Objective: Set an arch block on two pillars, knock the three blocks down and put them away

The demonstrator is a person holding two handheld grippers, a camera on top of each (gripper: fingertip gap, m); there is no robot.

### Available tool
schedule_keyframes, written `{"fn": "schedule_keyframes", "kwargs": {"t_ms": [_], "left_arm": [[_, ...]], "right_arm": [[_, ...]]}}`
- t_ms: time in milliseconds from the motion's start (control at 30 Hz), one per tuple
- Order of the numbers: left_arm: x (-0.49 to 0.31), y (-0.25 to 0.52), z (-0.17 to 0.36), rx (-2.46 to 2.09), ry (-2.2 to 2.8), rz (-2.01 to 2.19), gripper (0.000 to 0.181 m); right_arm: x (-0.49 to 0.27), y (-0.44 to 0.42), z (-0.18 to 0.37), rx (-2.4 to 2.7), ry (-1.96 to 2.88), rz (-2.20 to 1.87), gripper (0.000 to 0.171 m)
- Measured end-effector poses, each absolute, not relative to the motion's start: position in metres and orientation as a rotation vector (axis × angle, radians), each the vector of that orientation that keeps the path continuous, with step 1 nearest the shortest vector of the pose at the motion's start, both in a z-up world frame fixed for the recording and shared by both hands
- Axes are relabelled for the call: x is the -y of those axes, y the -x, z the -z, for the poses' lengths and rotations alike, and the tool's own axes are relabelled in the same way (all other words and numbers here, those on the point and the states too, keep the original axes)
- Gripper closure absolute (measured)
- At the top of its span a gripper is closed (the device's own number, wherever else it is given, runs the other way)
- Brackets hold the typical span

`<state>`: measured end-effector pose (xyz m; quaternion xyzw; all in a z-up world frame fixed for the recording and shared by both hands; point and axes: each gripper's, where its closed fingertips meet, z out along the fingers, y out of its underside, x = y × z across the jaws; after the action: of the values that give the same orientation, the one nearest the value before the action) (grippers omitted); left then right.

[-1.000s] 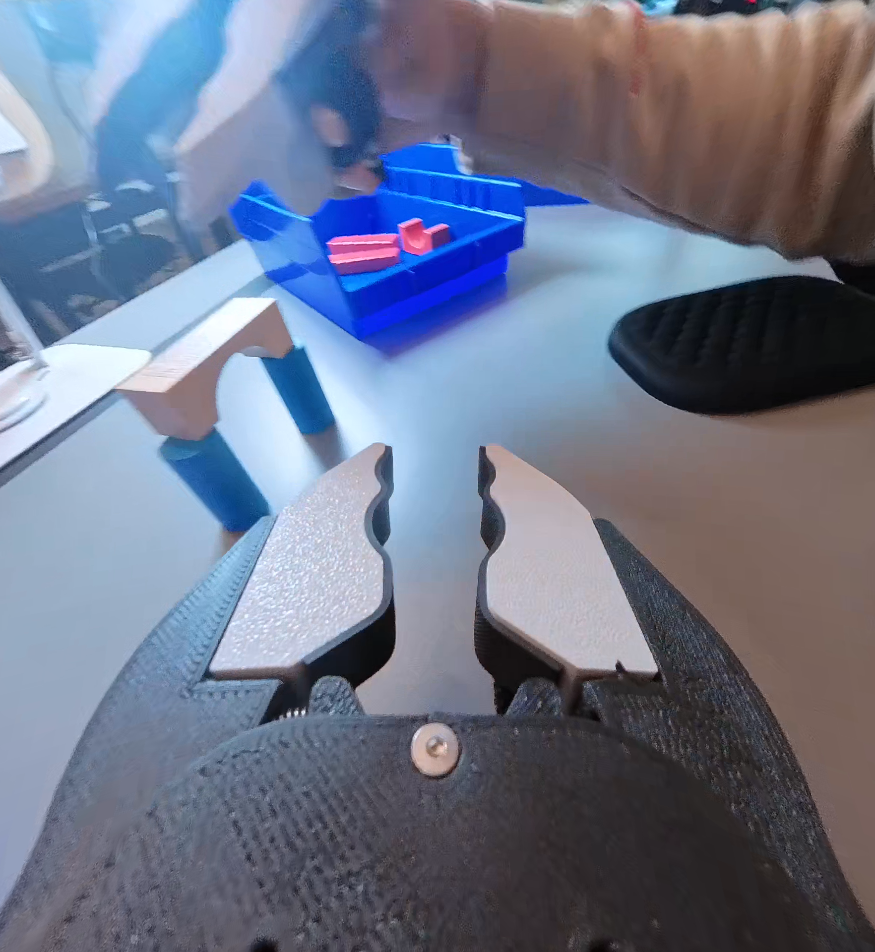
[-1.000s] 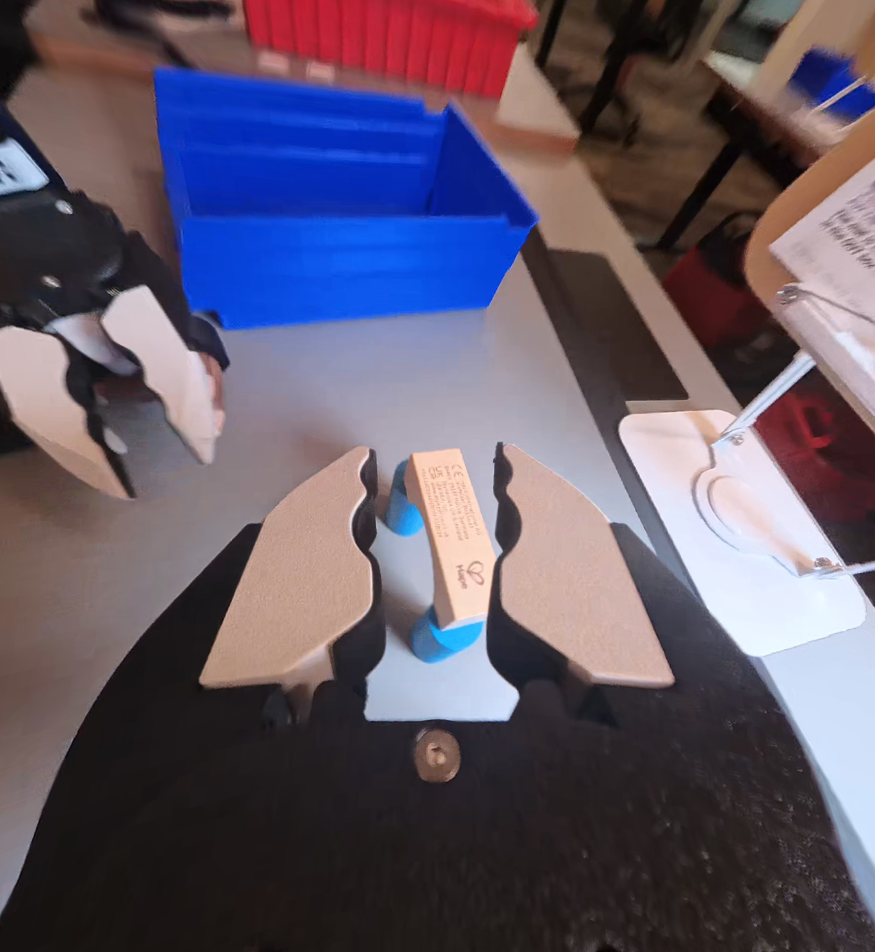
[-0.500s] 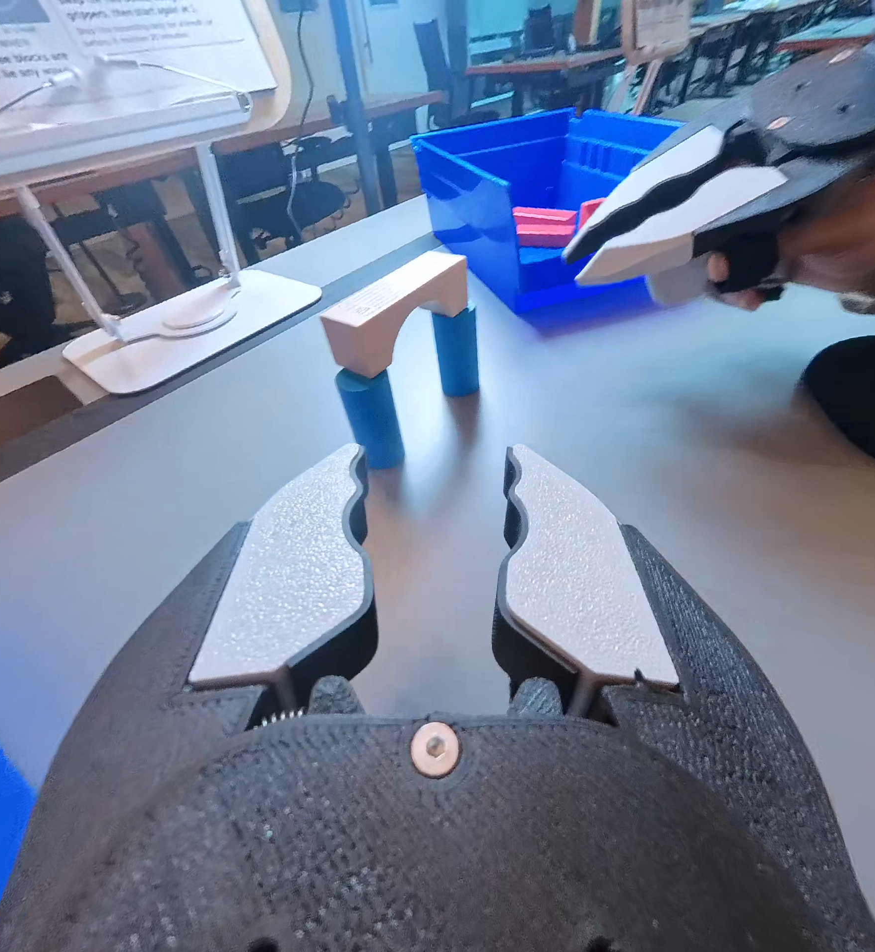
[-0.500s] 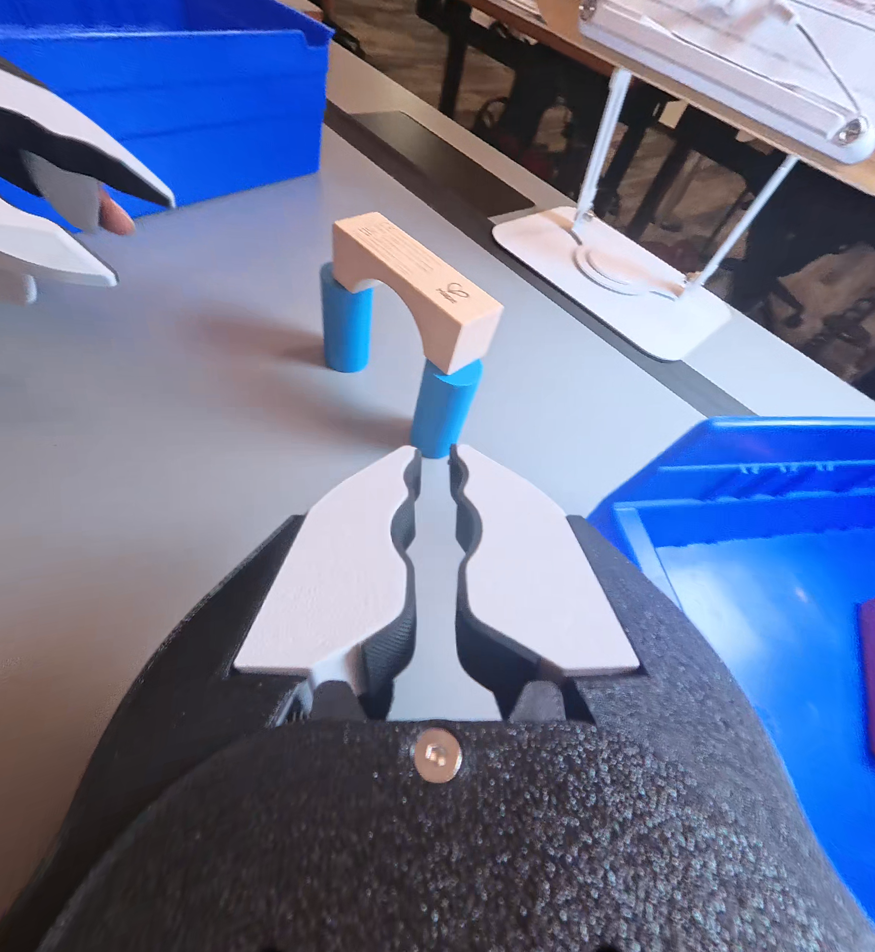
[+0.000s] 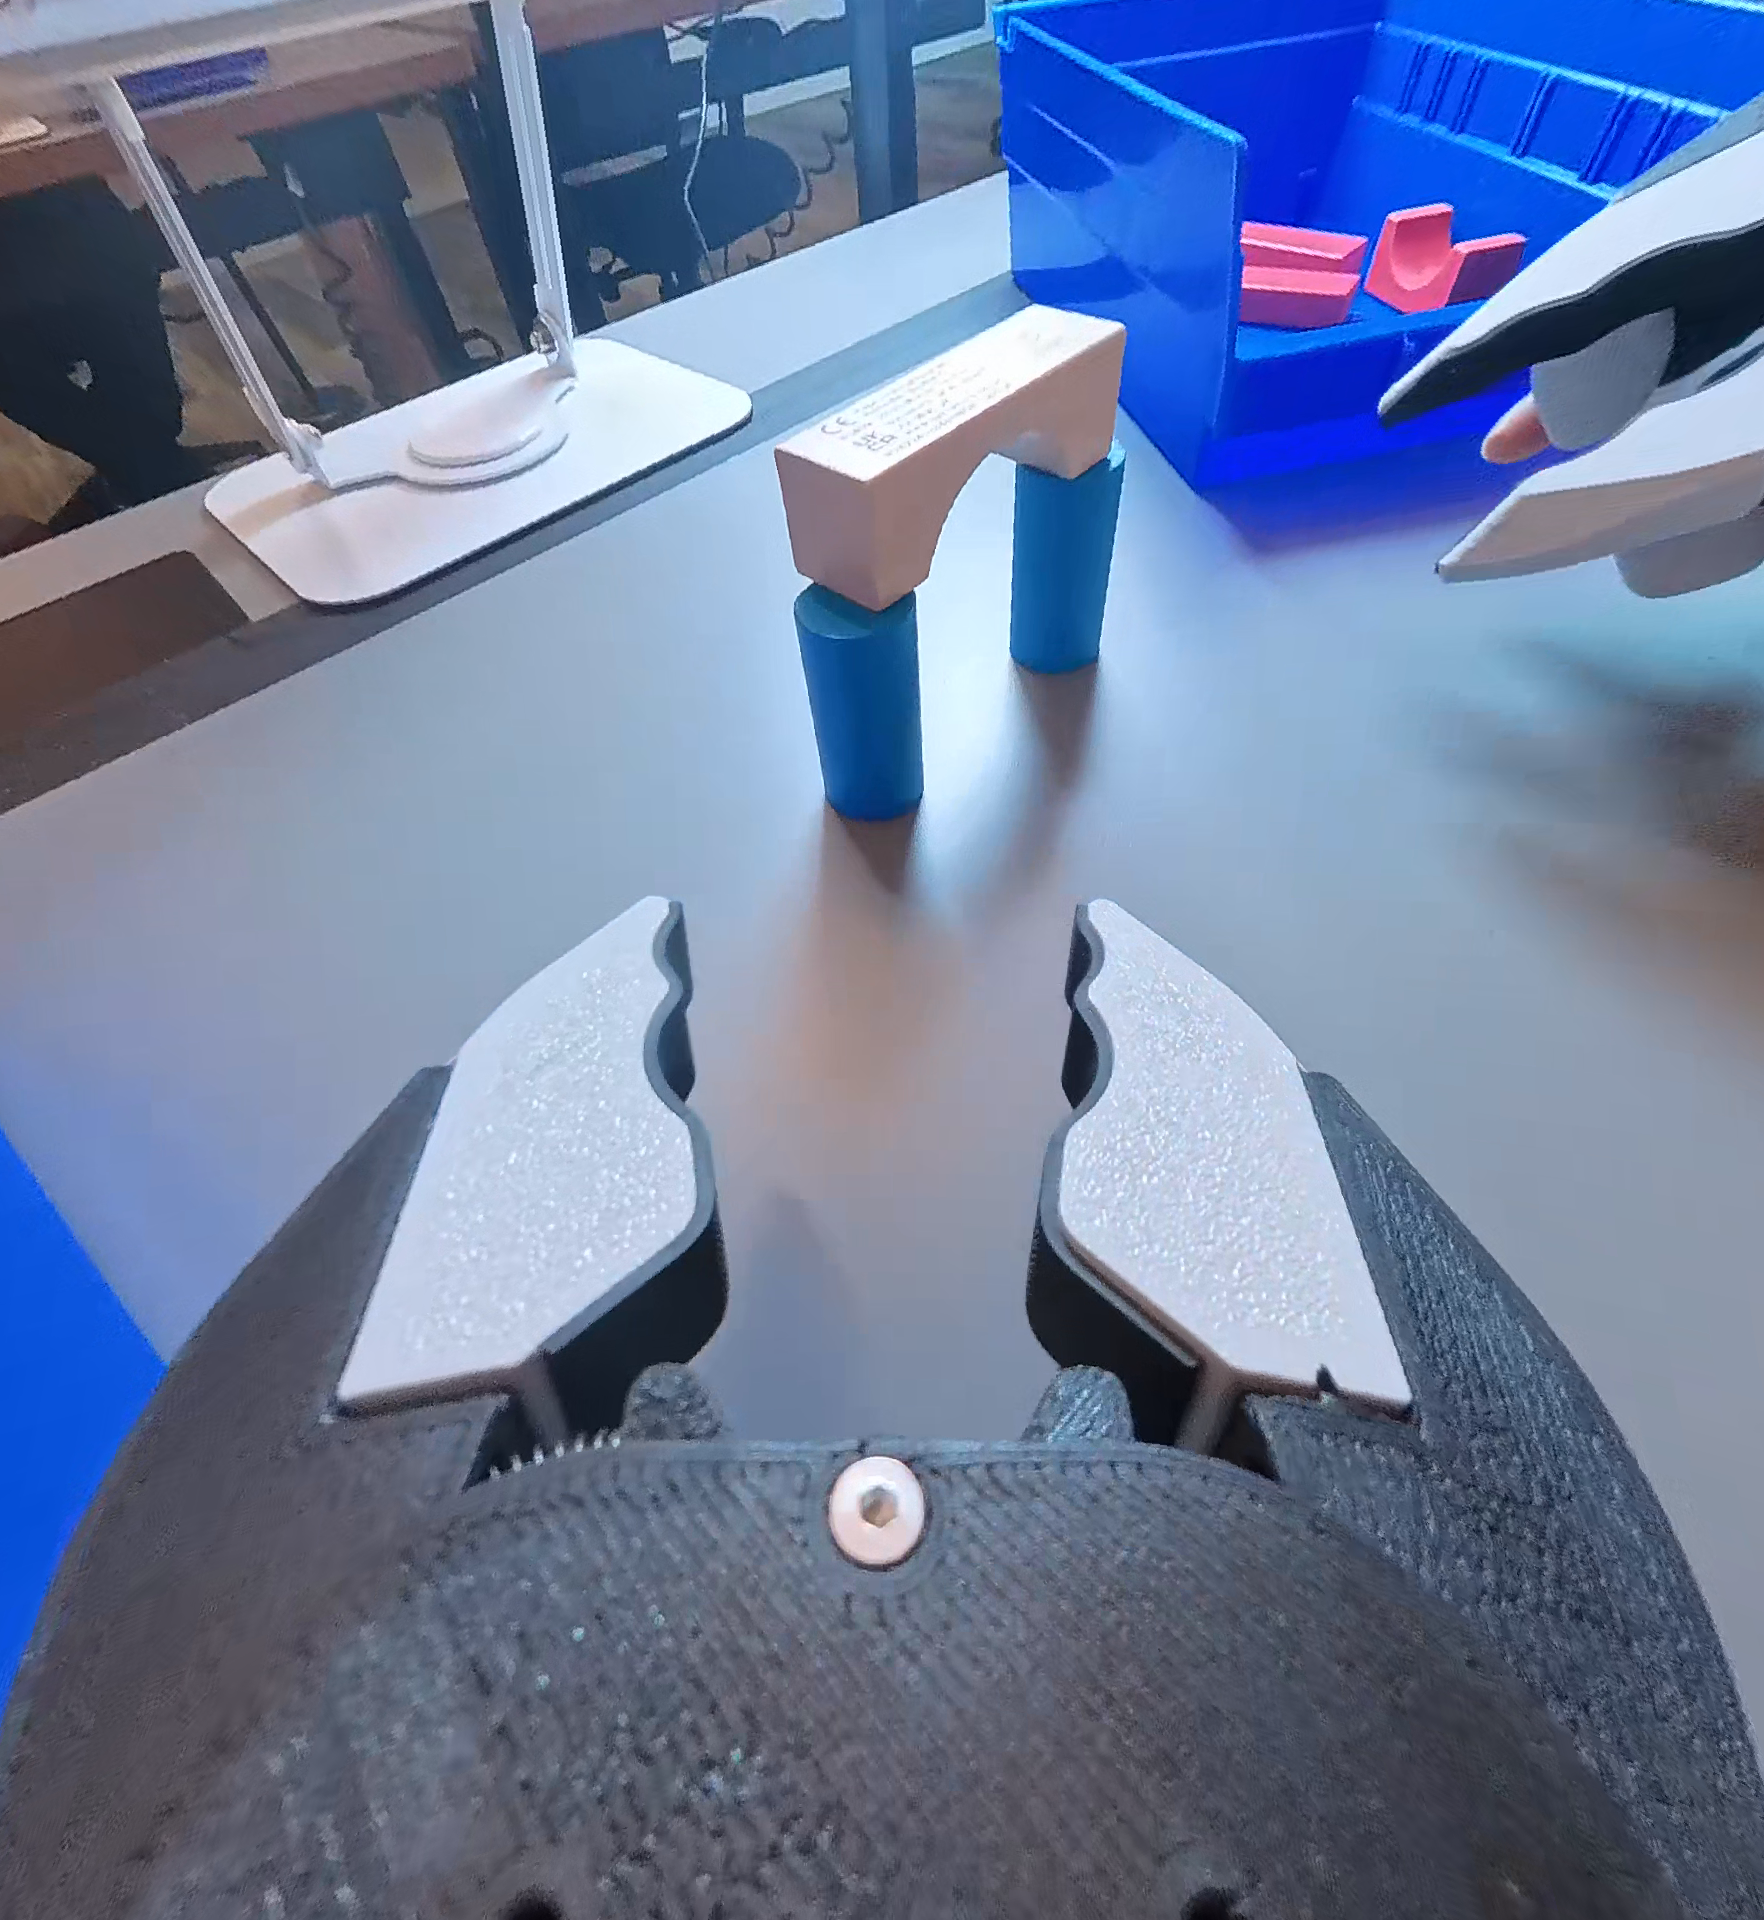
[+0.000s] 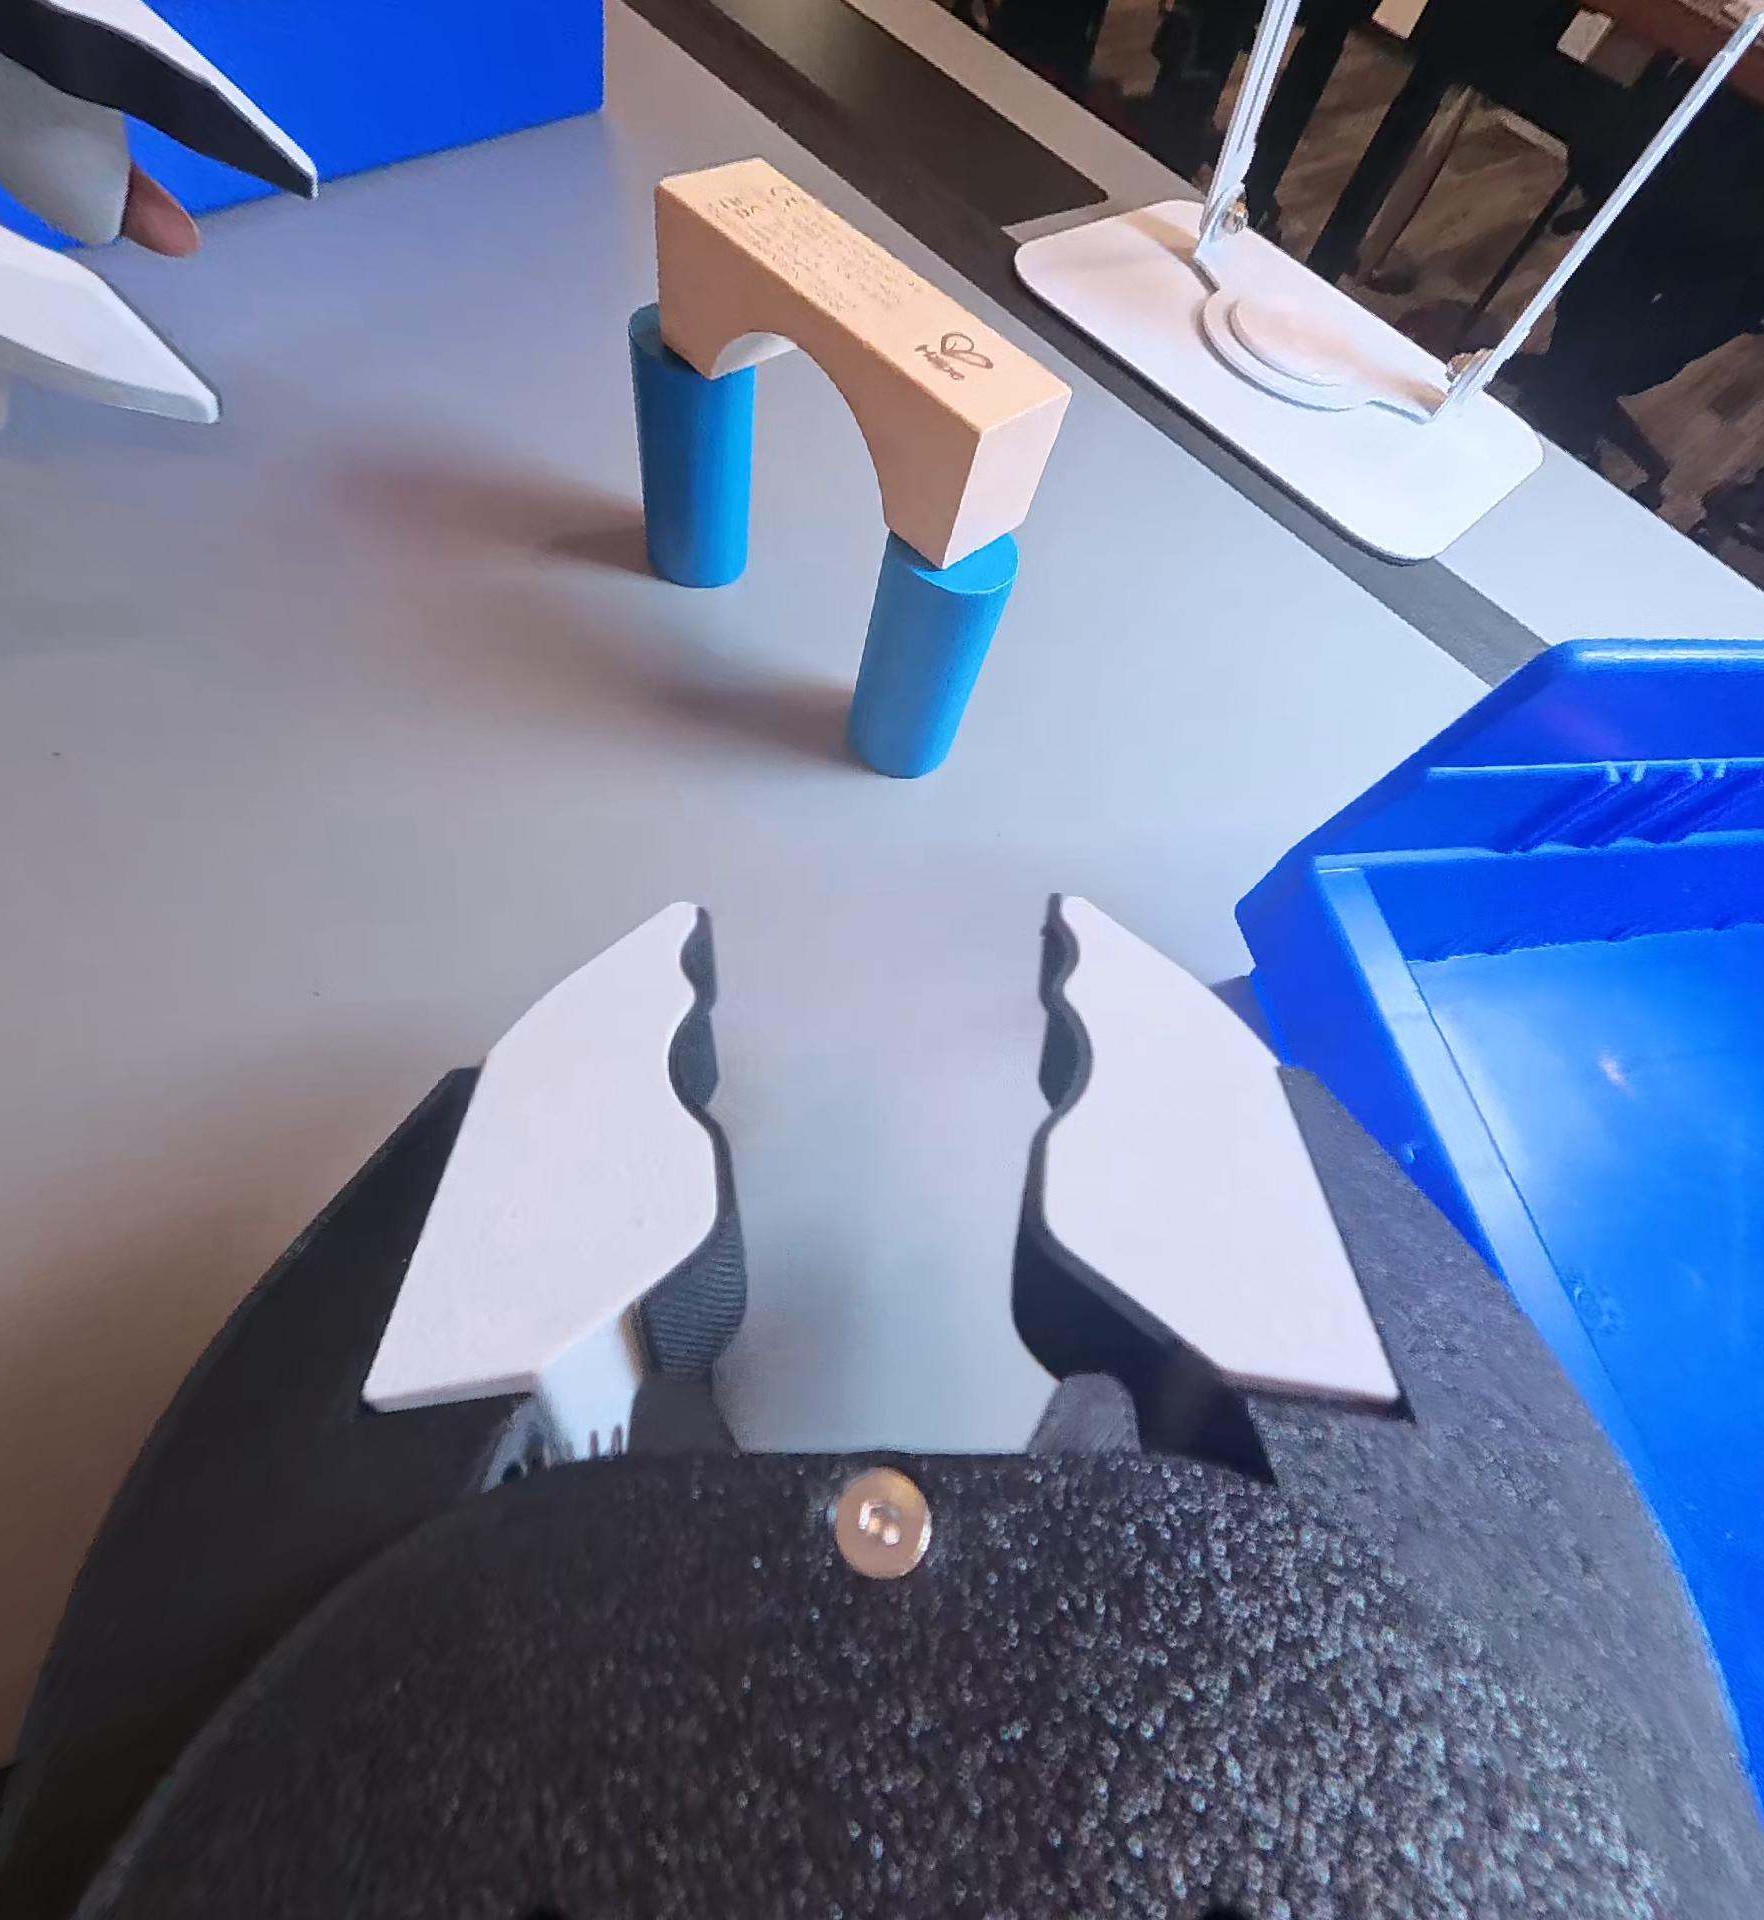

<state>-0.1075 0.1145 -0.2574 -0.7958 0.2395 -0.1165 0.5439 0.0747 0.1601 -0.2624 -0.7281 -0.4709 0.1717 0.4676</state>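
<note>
A pale wooden arch block (image 5: pixel 945 447) rests on two upright blue pillars, the near one (image 5: pixel 860 707) and the far one (image 5: pixel 1062 561), on the grey table. The right wrist view shows the same arch (image 6: pixel 857 343) on its near pillar (image 6: pixel 925 660) and far pillar (image 6: pixel 693 457). My left gripper (image 5: pixel 873 914) is open and empty, a short way in front of the near pillar. My right gripper (image 6: pixel 873 914) is open and empty, facing the stack from the other side; it also shows in the left wrist view (image 5: pixel 1626 416).
A blue bin (image 5: pixel 1127 197) with red blocks (image 5: pixel 1293 275) stands behind the stack; it is beside my right gripper (image 6: pixel 1397 1039). Another blue bin (image 6: pixel 421 83) stands behind my left gripper. A white stand base (image 5: pixel 483 468) sits at the table's far edge. About 11 cm separates my left fingertips from the pale wooden arch block (image 5: pixel 945 447). The right camera catches it too, in the right wrist view (image 6: pixel 747 267).
Both grippers have swung to face the standing arch from opposite sides. My right gripper opened from nearly shut and backed off. My left gripper opened wider.
</note>
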Motion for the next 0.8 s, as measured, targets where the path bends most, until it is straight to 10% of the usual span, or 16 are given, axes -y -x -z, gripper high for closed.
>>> {"fn": "schedule_keyframes", "kwargs": {"t_ms": [800], "left_arm": [[-0.1178, 0.1051, 0.2661, -0.551, 1.900, 0.300, 0.097]], "right_arm": [[-0.1644, -0.0717, 0.2591, 1.149, 1.705, -0.482, 0.090]]}}
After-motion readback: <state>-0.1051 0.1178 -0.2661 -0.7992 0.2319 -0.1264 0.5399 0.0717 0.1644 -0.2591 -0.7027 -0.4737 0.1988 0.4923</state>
